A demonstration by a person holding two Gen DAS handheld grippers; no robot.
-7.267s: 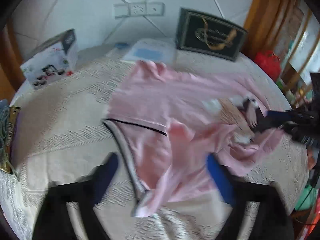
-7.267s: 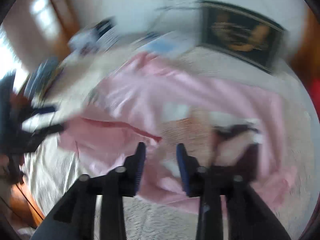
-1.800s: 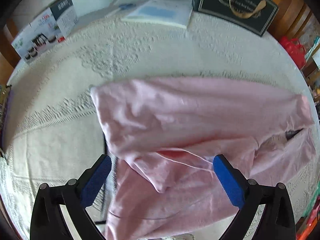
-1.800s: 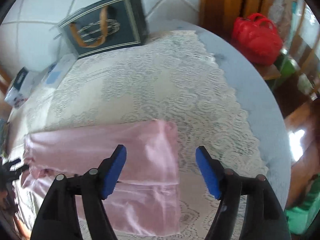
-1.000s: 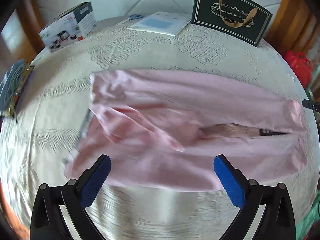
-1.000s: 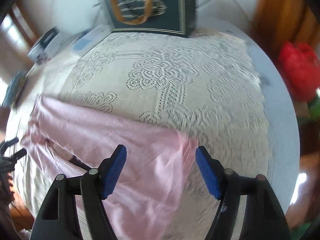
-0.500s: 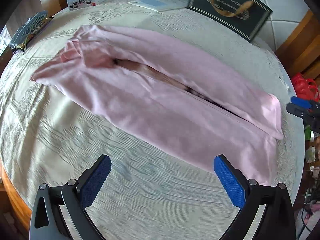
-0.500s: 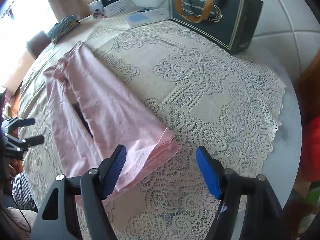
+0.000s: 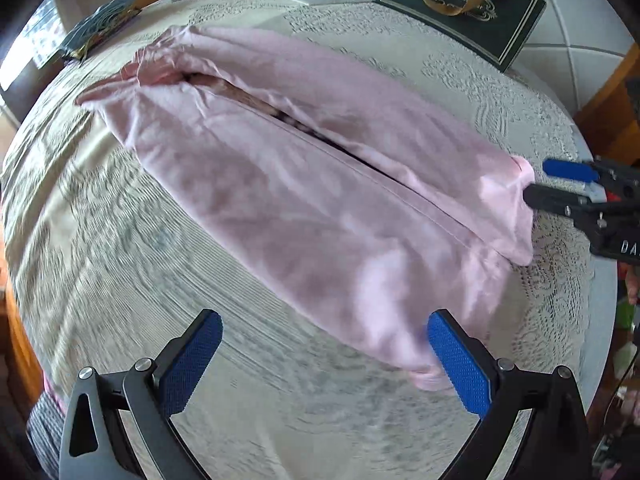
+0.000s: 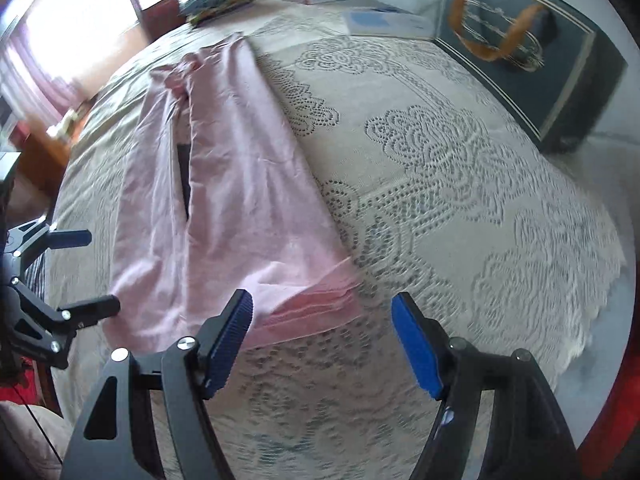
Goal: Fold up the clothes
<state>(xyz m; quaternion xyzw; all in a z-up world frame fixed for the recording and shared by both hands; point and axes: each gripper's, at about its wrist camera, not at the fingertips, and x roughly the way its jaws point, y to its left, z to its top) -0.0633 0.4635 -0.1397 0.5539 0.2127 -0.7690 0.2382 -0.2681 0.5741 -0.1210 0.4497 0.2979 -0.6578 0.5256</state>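
1. The pink garment (image 9: 320, 184) lies folded into a long band on the lace-covered counter (image 9: 120, 264), running from the upper left of the left wrist frame down to the lower right.
2. A dark slit runs along the middle of the band where two folded edges meet.
3. The left tool (image 9: 324, 360) sits at the bottom of its frame with its blue pads spread wide, holding nothing.
4. Its right pad (image 9: 460, 364) is just beside the near lower end of the garment, possibly touching the cloth edge; its left pad (image 9: 192, 360) is over bare lace, apart from the cloth.
5. In the same frame the right tool (image 9: 540, 184) enters from the right edge, its tips right at the garment's far corner; contact cannot be told.
6. In the right wrist frame the garment (image 10: 224, 184) stretches from the upper left toward the bottom center, its layered end lying just ahead of the right tool (image 10: 324, 320).
7. That tool is spread too, empty; its left pad (image 10: 228, 340) overlaps the cloth's end in the frame, its right pad (image 10: 416, 348) is over lace.
8. The left tool (image 10: 92, 272) shows at the left edge, near the garment's side.
9. A dark gift bag (image 10: 528, 52) stands in the upper right, well apart from the cloth.
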